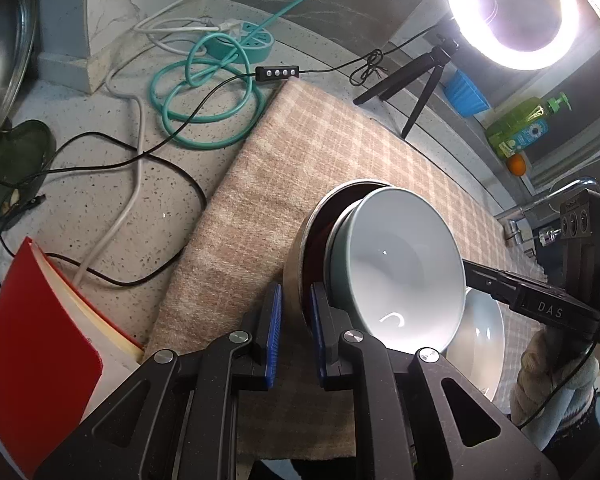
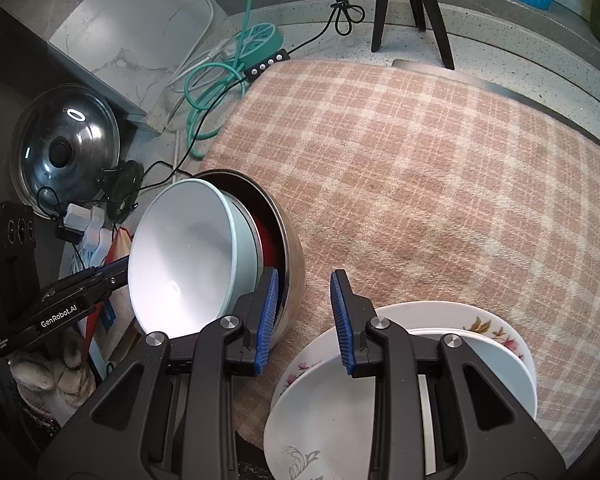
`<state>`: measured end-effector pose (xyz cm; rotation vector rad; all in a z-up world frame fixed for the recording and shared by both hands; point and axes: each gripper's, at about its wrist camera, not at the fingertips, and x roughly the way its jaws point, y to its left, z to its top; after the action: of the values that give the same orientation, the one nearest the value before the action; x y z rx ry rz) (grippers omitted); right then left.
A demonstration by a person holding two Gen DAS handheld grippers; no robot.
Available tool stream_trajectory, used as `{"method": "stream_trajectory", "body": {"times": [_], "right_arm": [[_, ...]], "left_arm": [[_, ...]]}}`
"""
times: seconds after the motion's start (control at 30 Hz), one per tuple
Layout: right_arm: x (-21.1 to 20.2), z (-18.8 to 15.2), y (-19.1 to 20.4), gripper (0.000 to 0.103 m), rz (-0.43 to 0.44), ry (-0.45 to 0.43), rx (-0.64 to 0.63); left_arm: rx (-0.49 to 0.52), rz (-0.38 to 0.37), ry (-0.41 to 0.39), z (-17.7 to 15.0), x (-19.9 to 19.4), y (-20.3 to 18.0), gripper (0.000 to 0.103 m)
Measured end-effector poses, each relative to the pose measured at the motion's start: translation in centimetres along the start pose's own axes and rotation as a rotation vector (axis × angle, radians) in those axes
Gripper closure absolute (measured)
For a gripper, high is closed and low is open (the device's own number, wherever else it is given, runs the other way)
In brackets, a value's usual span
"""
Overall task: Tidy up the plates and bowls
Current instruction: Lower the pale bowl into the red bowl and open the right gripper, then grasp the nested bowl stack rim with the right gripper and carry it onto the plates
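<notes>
**Left claw pinches the metal bowl's rim; right claw hangs open beside it**

The left gripper (image 1: 296,316) is clenched on the near rim of the steel bowl (image 1: 300,256), one blue pad outside the wall and one inside. The bowl is tipped up on its edge over the checked cloth (image 1: 300,152), its mouth turned to the person's right. Nested in it, also tilted, sits a pale blue bowl (image 1: 404,264) with a white inside; something dark red shows between the two.

The right gripper (image 2: 304,316) is released, its blue pads set apart. The left pad (image 2: 269,312) lies just beside the steel bowl's (image 2: 294,264) wall; whether it touches cannot be told. The right pad hangs over a stack of white plates (image 2: 500,344) with flower prints, which rests on the cloth (image 2: 420,160) near the person.

Farther out on the speckled counter (image 1: 100,160) lie a coiled teal cable (image 1: 204,96), a round teal power strip (image 1: 252,40) and black wires. A red book (image 1: 40,348) sits left of the cloth, a glass pot lid (image 2: 64,148) leans at the far left, and a lit ring lamp (image 1: 516,8) stands on a small tripod (image 1: 416,84) behind.
</notes>
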<state>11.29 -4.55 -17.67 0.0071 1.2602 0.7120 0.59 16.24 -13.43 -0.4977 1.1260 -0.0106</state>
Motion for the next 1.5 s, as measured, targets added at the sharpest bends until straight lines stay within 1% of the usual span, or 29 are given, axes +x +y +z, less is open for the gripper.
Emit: {"method": "stream_trajectory", "body": {"times": [0.07,0.2,0.3,0.37,0.4,0.43,0.5,0.63,0.73,0.9,1.17,1.33,1.5], "right_arm": [[0.4,0.0,0.0,0.076,-0.005,0.006,0.006],[0.9,0.0,0.0,0.085,0.019,0.023,0.021],[1.3,0.0,0.1,0.092,0.039,0.031,0.03],[1.4,0.0,0.3,0.092,0.036,0.027,0.029],[1.3,0.1,0.4,0.092,0.033,0.025,0.026],[1.3,0.0,0.4,0.092,0.03,0.026,0.024],[1.3,0.0,0.5,0.092,0.019,0.029,0.025],[1.2,-0.1,0.3,0.093,0.024,0.032,0.043],[0.8,-0.2,0.4,0.093,0.007,0.023,0.042],[0.1,-0.2,0.4,0.093,0.004,0.014,0.056],[-2.6,-0.7,0.1,0.093,0.006,-0.023,0.074],[-5.1,-1.5,-0.5,0.092,0.005,-0.056,0.09],[-7.5,-2.7,-1.5,0.092,-0.005,-0.087,0.114]], "left_arm": [[-0.006,-0.005,0.004,0.0,0.2,0.1,0.09],[0.0,-0.007,0.01,0.1,0.6,0.1,0.091],[-0.006,-0.022,0.01,0.3,0.7,0.3,0.092],[-0.007,-0.022,0.01,0.3,0.8,0.3,0.092],[-0.003,-0.02,0.01,0.4,0.8,0.2,0.096],[0.004,-0.021,0.011,0.4,0.8,0.1,0.097],[0.015,-0.011,0.008,0.4,0.8,-0.2,0.097],[0.012,-0.014,0.006,0.5,0.8,-0.2,0.097],[0.017,-0.013,0.003,0.6,0.7,-0.4,0.097],[0.024,-0.017,-0.009,0.8,0.2,-0.9,0.097],[0.044,-0.037,-0.035,1.2,-1.2,-2.4,0.097],[0.064,-0.08,-0.039,1.1,-2.0,-4.0,0.097],[0.106,-0.107,-0.043,1.0,-2.5,-6.2,0.097]]}}
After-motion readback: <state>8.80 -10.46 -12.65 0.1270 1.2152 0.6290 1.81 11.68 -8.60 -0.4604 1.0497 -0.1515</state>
